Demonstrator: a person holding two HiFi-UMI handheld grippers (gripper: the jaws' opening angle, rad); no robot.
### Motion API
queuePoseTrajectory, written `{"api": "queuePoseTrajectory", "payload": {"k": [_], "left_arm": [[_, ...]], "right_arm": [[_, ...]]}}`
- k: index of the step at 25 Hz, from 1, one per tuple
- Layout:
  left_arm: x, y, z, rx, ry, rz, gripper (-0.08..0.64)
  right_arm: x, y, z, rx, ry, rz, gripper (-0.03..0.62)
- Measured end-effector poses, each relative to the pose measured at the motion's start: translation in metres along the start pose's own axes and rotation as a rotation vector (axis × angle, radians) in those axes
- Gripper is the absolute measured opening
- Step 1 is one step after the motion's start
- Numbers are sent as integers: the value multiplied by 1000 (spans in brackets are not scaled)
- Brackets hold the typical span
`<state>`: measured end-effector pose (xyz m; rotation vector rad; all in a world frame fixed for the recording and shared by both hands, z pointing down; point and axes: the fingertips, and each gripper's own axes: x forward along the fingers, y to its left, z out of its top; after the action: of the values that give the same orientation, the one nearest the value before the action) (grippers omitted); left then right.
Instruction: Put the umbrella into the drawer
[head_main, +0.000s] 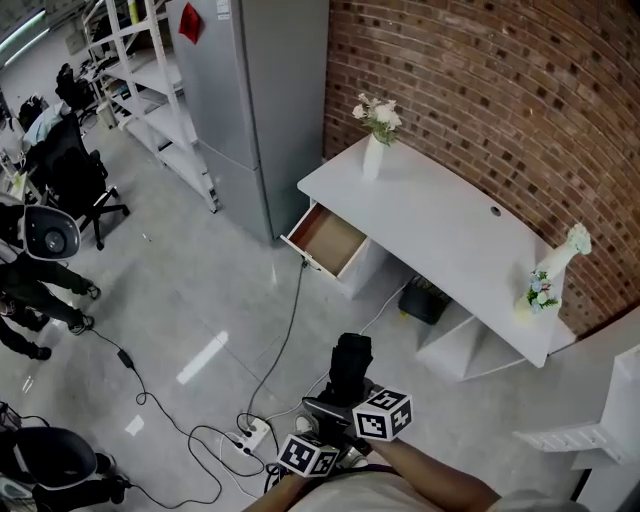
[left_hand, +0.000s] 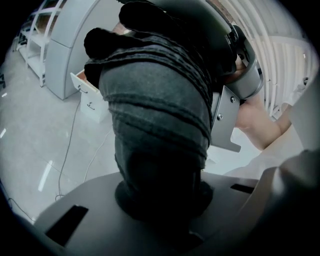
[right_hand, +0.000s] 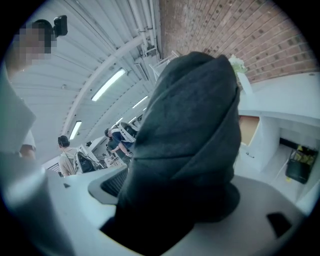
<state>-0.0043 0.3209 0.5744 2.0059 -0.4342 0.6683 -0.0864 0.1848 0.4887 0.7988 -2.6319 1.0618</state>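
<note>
A brick wall (head_main: 500, 90) and pale floor (head_main: 180, 300) framed the white counter (head_main: 440, 215), whose drawer (head_main: 325, 240) stood pulled open at the end by a grey cabinet (head_main: 250, 90); only the head view took in the whole layout. Well short of the drawer, the folded dark umbrella (head_main: 350, 362) was held above the floor. The left gripper (left_hand: 160, 197) and right gripper (right_hand: 175, 205) each had their fingers clamped narrowly on its fabric. Only the left gripper view showed a hand (left_hand: 252, 120) beside the umbrella. Only the right gripper view showed ceiling lights (right_hand: 107, 85).
</note>
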Motion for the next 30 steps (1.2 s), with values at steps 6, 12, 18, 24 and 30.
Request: {"api": "queuePoseTrajectory", "payload": {"k": [6, 12, 18, 24, 30], "left_arm": [[-18, 34, 38, 28, -20, -26, 43], [-28, 58, 66, 62, -28, -44, 43], [-32, 72, 89, 81, -34, -31, 43], [-23, 93, 125, 71, -35, 6, 42], [3, 109, 185, 29, -66, 44, 41]], "right_arm": [[37, -15, 35, -21, -7, -37, 423], [59, -28, 62, -35, -24, -76, 423], [71, -40, 83, -44, -34, -82, 423], [85, -68, 108, -40, -31, -51, 423], [92, -114, 144, -62, 12, 8, 423]]}}
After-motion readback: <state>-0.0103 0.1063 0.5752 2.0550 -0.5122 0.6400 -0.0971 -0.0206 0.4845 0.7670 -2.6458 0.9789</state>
